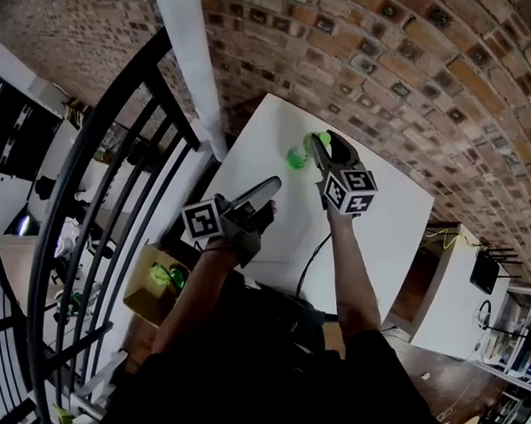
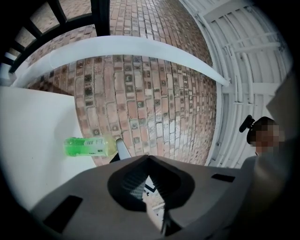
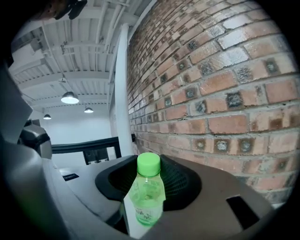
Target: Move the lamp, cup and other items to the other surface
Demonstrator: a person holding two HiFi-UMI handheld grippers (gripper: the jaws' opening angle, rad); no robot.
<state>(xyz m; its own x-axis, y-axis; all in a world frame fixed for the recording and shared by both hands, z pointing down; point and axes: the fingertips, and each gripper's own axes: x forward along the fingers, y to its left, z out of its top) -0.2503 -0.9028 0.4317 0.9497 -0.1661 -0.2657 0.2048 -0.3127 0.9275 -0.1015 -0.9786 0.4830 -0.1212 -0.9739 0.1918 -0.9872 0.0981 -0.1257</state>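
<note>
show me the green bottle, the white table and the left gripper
green bottle [image 3: 146, 199], right gripper view, on its clear body below the cap
white table [image 1: 387, 224], head view, on a bare patch of its top
left gripper [image 1: 273, 184], head view, between its fingertips

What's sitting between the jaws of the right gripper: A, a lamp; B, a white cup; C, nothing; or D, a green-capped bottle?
D: in the right gripper view, a green bottle with a green cap stands upright between the jaws of the right gripper.

The bottle [image 3: 147, 197] — lower part hidden between the right tongs [image 3: 149, 180].
</note>
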